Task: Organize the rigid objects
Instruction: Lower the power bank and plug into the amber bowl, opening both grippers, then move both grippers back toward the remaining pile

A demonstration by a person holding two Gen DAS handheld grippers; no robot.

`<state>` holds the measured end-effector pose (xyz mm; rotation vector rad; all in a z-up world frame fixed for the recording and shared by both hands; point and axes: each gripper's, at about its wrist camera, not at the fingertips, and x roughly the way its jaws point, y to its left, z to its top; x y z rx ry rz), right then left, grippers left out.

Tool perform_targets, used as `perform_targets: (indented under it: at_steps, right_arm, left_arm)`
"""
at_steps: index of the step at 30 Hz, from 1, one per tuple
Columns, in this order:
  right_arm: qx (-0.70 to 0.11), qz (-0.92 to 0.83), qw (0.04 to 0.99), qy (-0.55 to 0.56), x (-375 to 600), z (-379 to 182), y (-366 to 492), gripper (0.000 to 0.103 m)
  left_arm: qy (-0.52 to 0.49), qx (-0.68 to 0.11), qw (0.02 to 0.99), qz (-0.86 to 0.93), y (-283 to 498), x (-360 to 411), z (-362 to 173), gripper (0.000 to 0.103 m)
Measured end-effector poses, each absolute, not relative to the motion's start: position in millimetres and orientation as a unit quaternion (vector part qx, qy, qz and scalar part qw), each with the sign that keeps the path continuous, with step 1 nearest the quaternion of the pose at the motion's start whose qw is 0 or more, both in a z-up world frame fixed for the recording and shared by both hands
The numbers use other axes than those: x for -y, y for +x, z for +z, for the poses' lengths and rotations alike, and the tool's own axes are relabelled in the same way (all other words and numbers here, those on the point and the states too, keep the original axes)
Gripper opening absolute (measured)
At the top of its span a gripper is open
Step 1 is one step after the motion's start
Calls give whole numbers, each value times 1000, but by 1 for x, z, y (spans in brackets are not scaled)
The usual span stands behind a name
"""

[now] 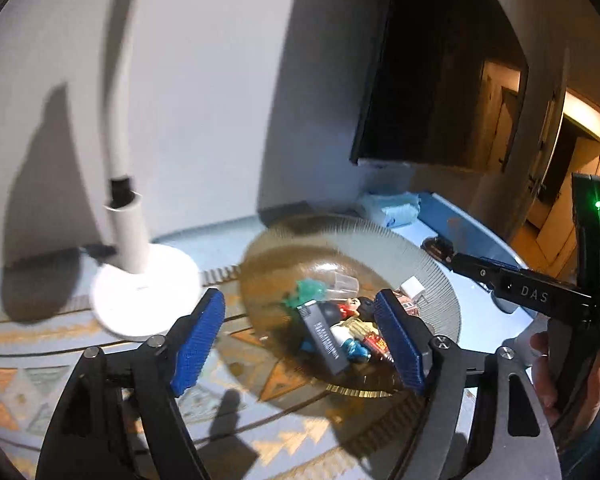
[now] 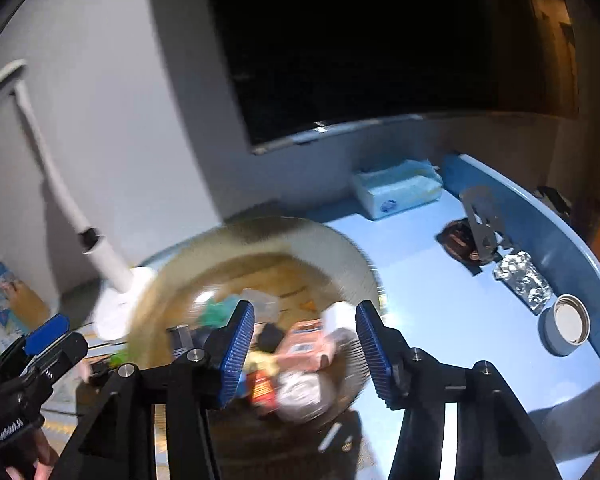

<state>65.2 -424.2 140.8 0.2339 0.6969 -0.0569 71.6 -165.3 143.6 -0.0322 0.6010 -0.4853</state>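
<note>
Both claws hang over the glass bowl with nothing between their blue pads: the left claw spread wide above its near rim, the right claw likewise parted, its pads straddling the pile inside. Within the bowl lie the rigid objects, heaped together: a dark flat box, a small toy figure, a clear plastic cup tipped on its side, a green piece, a white cube and an orange packet. Sorting looks barely begun, since everything of that sort is still jumbled in the bowl and neither claw holds a piece. Left of the bowl the white lamp base stands near, crowding that side. Right of the bowl the blue counter offers open room before a foil packet and a round tin, which sit near the counter's raised edge. Behind the bowl a tissue pack rests by the wall.
</note>
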Motion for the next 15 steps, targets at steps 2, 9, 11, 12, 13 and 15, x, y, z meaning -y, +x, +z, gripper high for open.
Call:
perform_targets:
  at_steps: [2,9,11,12,13,15]
  right_arm:
    - [-330,-6,937,115,408,154,54,57]
    - [-293,72,949,91,341,188,17,58]
    - [-291,103,948,79,316,195,9,58]
    - [-291,117,946,76,306,196,7,58]
    - [-291,129,945,74,298,197,4,58]
    - [-293,156,941,68,277,196,-1,58]
  left_arm:
    - [-22,-271,934,-232,53,141,159,78]
    - [-42,-211,960,-181,1,65,203,86]
    - [-58,-192,966,-165,-15,40,213,88]
    - [-63,-185,968,-157,-20,32,216,88]
    - [-69,-177,971,-146,-28,19,219,88]
    - [-76,-167,974,-131,-38,4,221,88]
